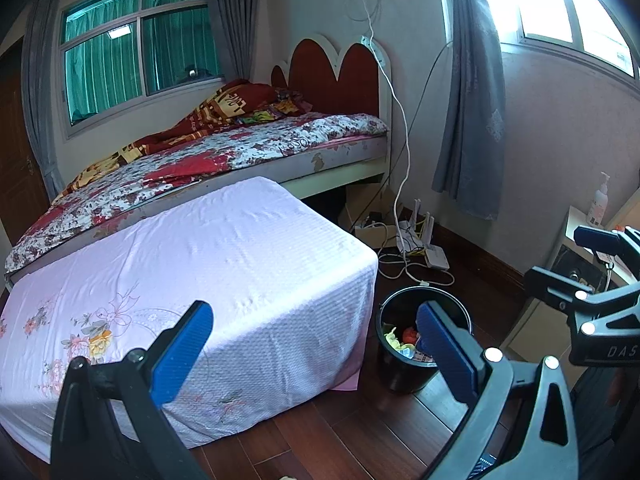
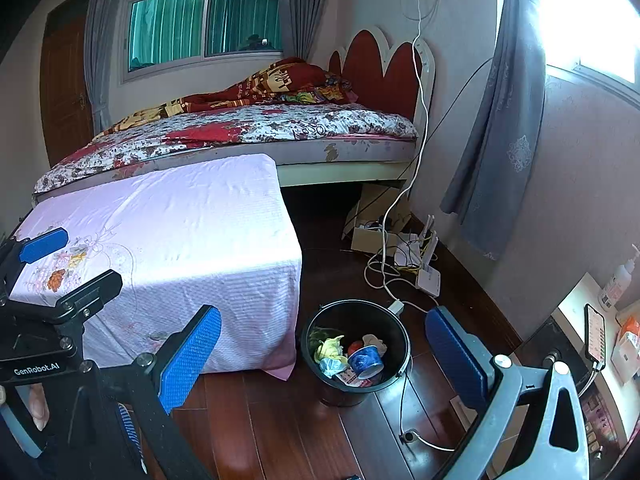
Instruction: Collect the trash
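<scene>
While both grippers hang above the dark wooden floor [image 1: 320,432] with nothing between their blue pads, the left wrist view looks across a low table draped in a pink flowered cloth [image 1: 224,264] that stands just in front of a bed [image 1: 224,152] with a red floral cover. The left gripper [image 1: 316,344] has its jaws spread wide and empty, one pad over the cloth and the other in front of a black bucket [image 1: 400,372] that sits on the floor just beside the table's right corner. Inside the bucket lies mixed trash [image 1: 400,340], yellow, red and pale scraps, partly hidden by the pad. At the right edge of this view the right gripper [image 1: 560,264] shows, parted as well. Behind the bucket, white cables and a white router [image 1: 434,258] lie on the floor near a grey curtain [image 1: 472,112]. In the right wrist view, the right gripper [image 2: 324,354] is likewise released and holds nothing, its pads framing the black bucket [image 2: 320,384], whose trash [image 2: 352,356] shows more clearly: a yellow crumpled piece, a blue-and-white paper cup [image 2: 366,360] on its side, and printed wrappers. The left gripper [image 2: 72,262] appears at the left edge over the pink cloth [image 2: 180,232]. A phone [image 2: 596,332] stands on a white side cabinet at the right, with a pump bottle [image 2: 618,280] near it.
</scene>
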`<state>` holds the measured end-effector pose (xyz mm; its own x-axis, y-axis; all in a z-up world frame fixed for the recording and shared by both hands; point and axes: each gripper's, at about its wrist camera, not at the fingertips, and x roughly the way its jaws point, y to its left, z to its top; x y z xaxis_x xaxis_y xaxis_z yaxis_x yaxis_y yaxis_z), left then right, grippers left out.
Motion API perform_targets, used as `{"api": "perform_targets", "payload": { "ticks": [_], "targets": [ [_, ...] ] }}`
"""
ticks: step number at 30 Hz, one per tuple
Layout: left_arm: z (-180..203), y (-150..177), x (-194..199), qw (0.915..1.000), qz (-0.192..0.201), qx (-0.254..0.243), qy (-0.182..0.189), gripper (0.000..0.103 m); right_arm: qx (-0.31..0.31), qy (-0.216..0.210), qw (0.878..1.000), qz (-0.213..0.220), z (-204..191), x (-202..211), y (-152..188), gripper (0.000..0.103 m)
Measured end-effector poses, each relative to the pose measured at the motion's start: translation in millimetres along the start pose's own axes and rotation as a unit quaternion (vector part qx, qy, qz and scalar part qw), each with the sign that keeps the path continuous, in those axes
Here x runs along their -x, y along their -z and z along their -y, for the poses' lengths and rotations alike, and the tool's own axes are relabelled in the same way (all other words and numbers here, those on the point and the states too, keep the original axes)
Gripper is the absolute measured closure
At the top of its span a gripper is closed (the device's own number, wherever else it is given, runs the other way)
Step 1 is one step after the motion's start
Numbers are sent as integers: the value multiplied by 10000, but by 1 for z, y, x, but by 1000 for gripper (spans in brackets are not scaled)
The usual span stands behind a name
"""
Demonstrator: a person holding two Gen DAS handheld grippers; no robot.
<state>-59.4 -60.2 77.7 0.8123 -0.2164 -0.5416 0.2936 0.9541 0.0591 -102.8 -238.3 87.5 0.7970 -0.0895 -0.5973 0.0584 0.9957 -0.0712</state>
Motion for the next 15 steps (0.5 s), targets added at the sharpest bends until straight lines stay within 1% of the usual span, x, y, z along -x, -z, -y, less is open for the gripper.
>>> {"api": "perform_targets", "payload": {
  "ticks": [15],
  "targets": [
    [1,-2,-3,10000,13,-43,32,1,15,11,10000,-19,1,-1,-2,0]
  ]
}}
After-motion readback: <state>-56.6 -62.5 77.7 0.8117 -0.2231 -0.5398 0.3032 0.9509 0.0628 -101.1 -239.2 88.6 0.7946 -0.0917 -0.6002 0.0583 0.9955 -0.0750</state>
